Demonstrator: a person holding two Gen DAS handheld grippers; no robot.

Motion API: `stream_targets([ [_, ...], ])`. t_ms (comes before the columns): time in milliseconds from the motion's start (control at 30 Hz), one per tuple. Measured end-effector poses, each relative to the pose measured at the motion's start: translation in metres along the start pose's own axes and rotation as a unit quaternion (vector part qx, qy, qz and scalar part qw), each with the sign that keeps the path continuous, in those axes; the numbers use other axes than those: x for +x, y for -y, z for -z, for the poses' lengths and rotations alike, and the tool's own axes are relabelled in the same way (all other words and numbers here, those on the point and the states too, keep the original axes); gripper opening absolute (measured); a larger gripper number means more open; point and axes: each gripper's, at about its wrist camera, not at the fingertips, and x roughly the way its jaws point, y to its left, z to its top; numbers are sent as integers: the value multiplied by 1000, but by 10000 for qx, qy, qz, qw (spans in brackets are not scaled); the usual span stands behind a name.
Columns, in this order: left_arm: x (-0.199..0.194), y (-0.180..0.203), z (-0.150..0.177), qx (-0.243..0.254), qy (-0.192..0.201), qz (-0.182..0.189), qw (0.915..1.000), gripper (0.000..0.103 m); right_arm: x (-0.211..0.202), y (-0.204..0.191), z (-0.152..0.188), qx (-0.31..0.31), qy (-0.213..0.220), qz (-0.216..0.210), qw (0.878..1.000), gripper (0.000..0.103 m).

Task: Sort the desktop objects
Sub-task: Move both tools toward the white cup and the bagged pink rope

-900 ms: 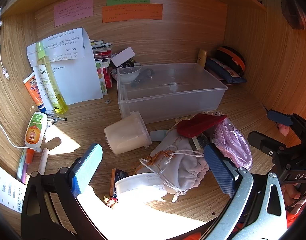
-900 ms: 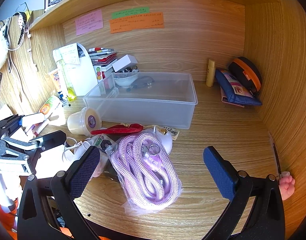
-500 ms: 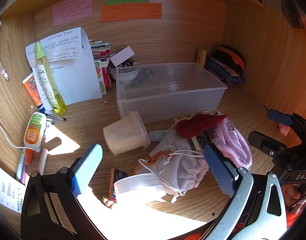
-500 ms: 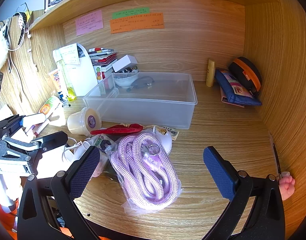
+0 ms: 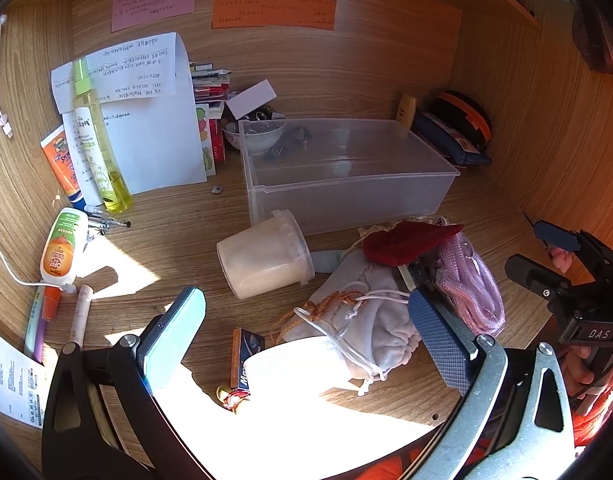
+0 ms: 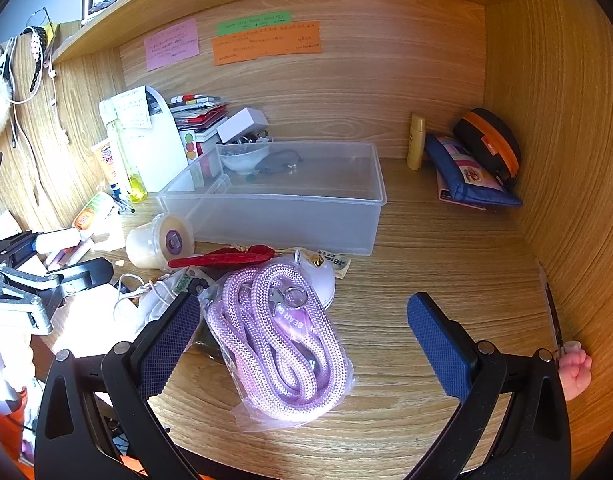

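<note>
Between the earlier frames and this one nothing on the desk has shifted; both hand-held grippers hover as before. The left gripper (image 5: 306,336) and right gripper (image 6: 306,340) stand fully spread and hold nothing. The clear rectangular plastic bin (image 6: 370,196) holds only a white bowl (image 6: 242,160) and a small grey item at its far end, so sorting appears barely begun. The coiled lilac cord in a clear bag (image 6: 282,340) lies on the wooden desktop (image 6: 446,264) in front of the bin, beside a white drawstring pouch (image 5: 366,320) and a tipped translucent lidded tub (image 5: 266,256).
</note>
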Motion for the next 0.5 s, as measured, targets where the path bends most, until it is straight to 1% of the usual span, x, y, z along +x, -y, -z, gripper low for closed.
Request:
stream_targets([
  [100,2,-11,5,-96,-148,-3,9998,103,1,2,2,-61,-22,7,10000,103],
  [267,8,-26,21,-222,-510,-73,9984,103,7,6,10,-143,-266,-74,9995,103],
  [367,7,-30,30,-311,-600,-106,9977,103,12,8,16,-172,-413,-71,9990,103],
  [500,6,-26,39,-421,-646,23,9970,103,18,7,24,-221,-578,-103,9980,103],
])
